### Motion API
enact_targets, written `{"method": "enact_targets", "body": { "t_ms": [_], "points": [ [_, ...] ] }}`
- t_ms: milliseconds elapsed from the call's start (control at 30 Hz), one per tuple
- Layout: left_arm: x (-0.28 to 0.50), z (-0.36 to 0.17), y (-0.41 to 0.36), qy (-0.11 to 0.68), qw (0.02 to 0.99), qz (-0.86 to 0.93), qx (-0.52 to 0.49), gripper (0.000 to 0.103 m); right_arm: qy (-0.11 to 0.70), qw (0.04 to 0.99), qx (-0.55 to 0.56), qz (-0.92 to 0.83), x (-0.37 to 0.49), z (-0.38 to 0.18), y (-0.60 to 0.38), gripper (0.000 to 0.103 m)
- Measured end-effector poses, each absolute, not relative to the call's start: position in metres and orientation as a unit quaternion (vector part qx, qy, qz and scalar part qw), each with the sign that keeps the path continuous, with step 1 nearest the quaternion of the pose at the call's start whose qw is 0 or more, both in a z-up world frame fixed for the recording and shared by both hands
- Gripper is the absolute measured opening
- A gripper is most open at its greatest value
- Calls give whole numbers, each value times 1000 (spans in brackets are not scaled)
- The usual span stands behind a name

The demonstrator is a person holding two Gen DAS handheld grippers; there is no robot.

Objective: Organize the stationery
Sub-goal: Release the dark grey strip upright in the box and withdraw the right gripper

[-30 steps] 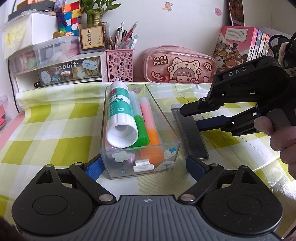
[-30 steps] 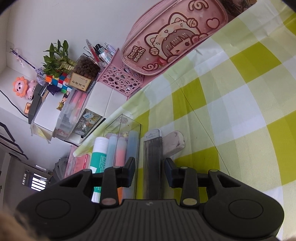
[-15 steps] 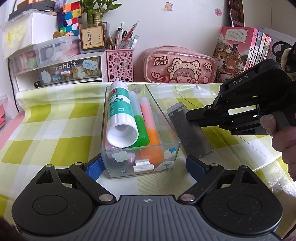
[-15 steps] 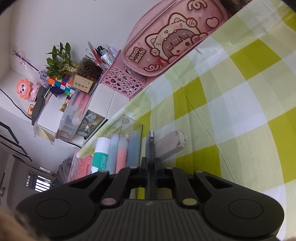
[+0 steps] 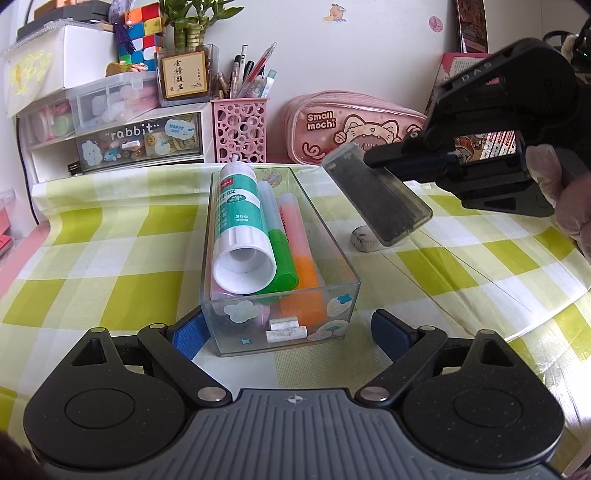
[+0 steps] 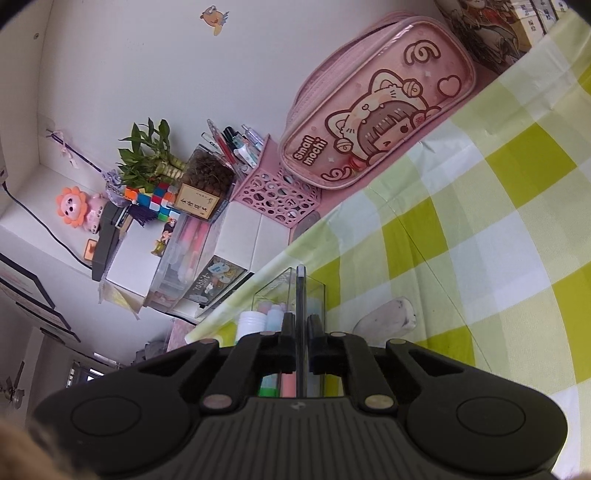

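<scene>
- Presently, the right gripper (image 5: 373,162) is clamped on a flat smoky lead case (image 5: 376,195), held tilted in the air off the right long wall of the clear organizer box (image 5: 328,240), above the checked tablecloth (image 5: 461,258).
- The left gripper (image 5: 286,332) stands spread wide, its fingers flanking the box's near end; contact cannot be confirmed.
- Risk: the grip covers only one end of the case, so it may pivot or slip.
- Risk: the glue stick (image 5: 240,221) and highlighters (image 5: 291,236) nearly fill the box; the case may jam or ride on top.
- Risk: the case may strike the box wall and shift it.
- An eraser (image 5: 364,238) remains on the cloth beside the right wall.

A bamboo plant (image 5: 188,22) and puzzle cube (image 5: 140,35) stand by the wall.
</scene>
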State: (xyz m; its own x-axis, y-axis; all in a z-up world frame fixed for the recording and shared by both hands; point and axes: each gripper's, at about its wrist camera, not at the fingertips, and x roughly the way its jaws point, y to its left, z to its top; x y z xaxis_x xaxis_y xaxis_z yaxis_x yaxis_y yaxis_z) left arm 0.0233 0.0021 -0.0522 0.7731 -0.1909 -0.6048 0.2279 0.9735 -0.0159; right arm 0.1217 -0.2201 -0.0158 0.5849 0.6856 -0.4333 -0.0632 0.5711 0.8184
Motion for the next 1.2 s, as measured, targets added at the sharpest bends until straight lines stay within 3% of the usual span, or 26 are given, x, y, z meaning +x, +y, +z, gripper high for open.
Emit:
{"method": "enact_targets", "body": {
  "t_ms": [667,1200],
  "points": [
    [23,-52,2,318,941,-112,28,89,407,844,283,206,125,-6,-153,1],
    [23,-52,2,318,941,-111,30,89,394,852,271,211,116,2,-168,21]
  ]
}}
